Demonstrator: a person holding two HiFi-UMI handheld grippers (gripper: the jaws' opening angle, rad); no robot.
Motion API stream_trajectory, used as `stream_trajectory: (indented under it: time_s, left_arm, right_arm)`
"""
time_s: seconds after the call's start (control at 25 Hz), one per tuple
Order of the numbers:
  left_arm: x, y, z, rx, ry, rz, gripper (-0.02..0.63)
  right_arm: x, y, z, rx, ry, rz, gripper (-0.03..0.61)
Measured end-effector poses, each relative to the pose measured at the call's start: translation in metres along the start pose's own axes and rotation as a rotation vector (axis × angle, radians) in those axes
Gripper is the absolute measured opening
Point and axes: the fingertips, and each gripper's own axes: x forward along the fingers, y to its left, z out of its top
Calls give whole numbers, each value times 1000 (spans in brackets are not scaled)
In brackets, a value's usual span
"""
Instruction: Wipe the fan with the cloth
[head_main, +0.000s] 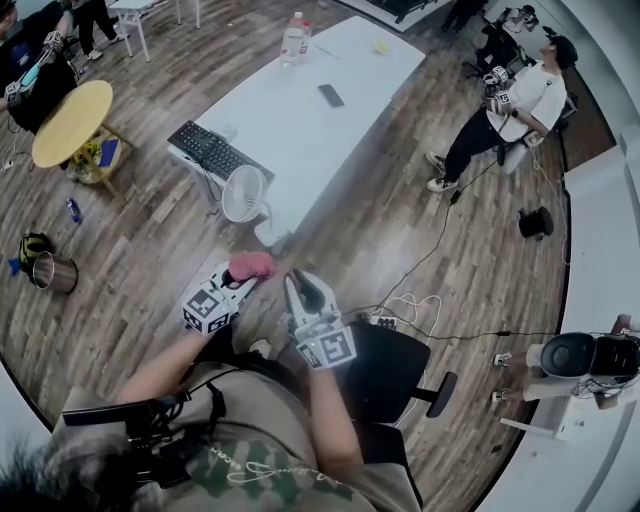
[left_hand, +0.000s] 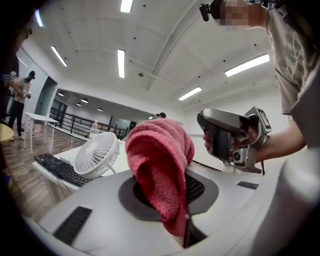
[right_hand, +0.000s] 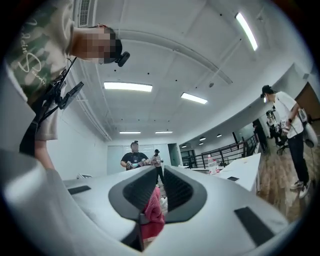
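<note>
A small white fan (head_main: 243, 193) stands at the near end of the long white table (head_main: 300, 110); the left gripper view shows the fan (left_hand: 96, 155) ahead and to the left. A red cloth (head_main: 252, 264) is bunched in my left gripper (head_main: 243, 280), which is shut on it. That cloth (left_hand: 160, 165) rises in a big fold above the left gripper (left_hand: 167, 192). My right gripper (head_main: 303, 285) is close beside it on the right, short of the table. In the right gripper view its jaws (right_hand: 159, 192) stand nearly together with a small fold of red cloth (right_hand: 152, 212) pinched low between them.
On the table lie a black keyboard (head_main: 210, 150), a phone (head_main: 331, 95) and a bottle (head_main: 293, 38). A black chair (head_main: 390, 370) is at my right hip. Cables and a power strip (head_main: 400, 315) lie on the floor. A round yellow table (head_main: 72, 122) and metal bucket (head_main: 55, 272) stand left. A person (head_main: 510, 110) sits far right.
</note>
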Motion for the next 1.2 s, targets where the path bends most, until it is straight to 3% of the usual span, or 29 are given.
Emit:
stream_trajectory:
  time_s: [0.08, 0.36, 0.68, 0.8, 0.96, 1.08, 1.2]
  left_arm:
    - [0, 13, -5, -7, 3, 29, 60]
    - [23, 66, -32, -20, 40, 84, 60]
    - [73, 117, -76, 62, 92, 108, 58]
    - [87, 128, -97, -18, 122, 164, 57]
    - [92, 160, -113, -172, 114, 354, 57]
    - [105, 169, -102, -207, 81, 421, 57]
    - [116, 174, -84, -224, 22, 456, 57]
  right_arm:
    - [3, 0, -2, -18, 2, -14, 2]
    - [33, -13, -23, -20, 83, -21, 2]
    - [80, -56, -38, -49, 154, 38, 2]
    - [89, -66, -46, -10, 157, 85, 2]
    - [97, -64, -57, 57, 255, 273, 2]
    - [98, -74, -57, 57, 275, 374, 2]
    - [103, -91, -60, 22, 247, 399, 2]
